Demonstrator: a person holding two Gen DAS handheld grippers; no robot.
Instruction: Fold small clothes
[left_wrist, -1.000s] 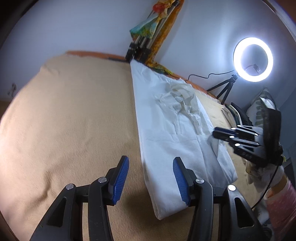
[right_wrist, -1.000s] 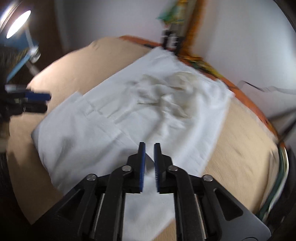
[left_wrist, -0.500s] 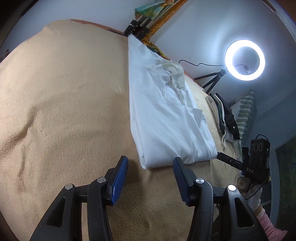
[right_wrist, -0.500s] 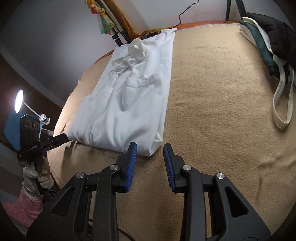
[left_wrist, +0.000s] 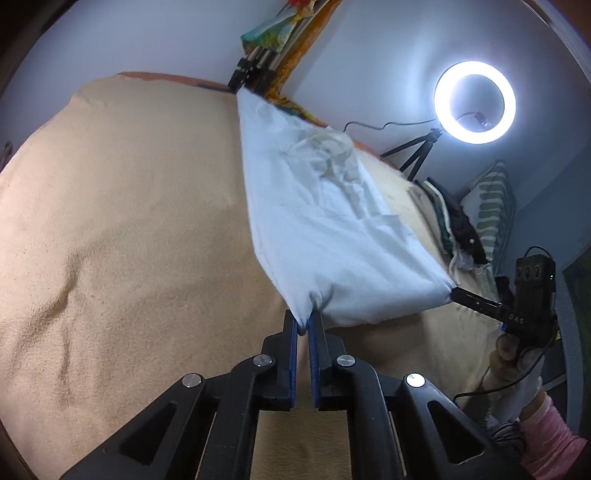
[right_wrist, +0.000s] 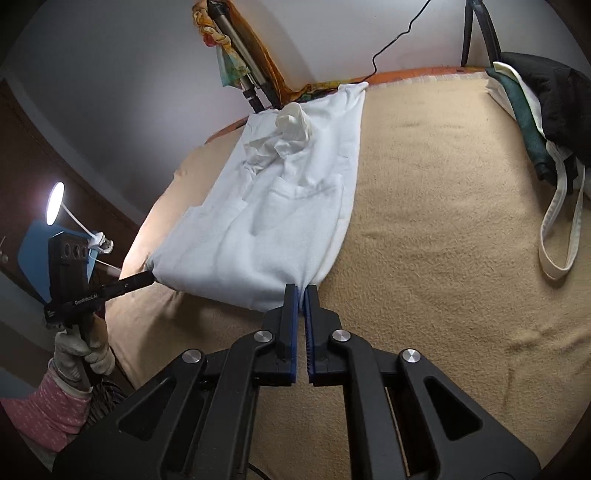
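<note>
A white shirt (left_wrist: 325, 229) lies folded lengthwise into a long strip on the tan blanket (left_wrist: 129, 221), collar at the far end by the wall. My left gripper (left_wrist: 303, 325) is shut on the strip's near left corner. My right gripper (right_wrist: 301, 293) is shut on the near right corner of the shirt (right_wrist: 280, 206). The near edge is lifted slightly and stretched between the two. In the left wrist view the right gripper (left_wrist: 456, 291) shows at the shirt's other corner; in the right wrist view the left gripper (right_wrist: 147, 277) shows likewise.
A ring light on a tripod (left_wrist: 474, 101) stands past the bed's right side. A pile of dark and white clothes (right_wrist: 546, 99) lies on the bed's right. A folded tripod with colourful cloth (right_wrist: 243, 74) leans at the wall. A desk lamp (right_wrist: 55, 203) glows at left.
Both grippers moved in to the shirt's near corners and shut on them; half a second ago both were open just short of the edge. The near edge is now raised and taut.
</note>
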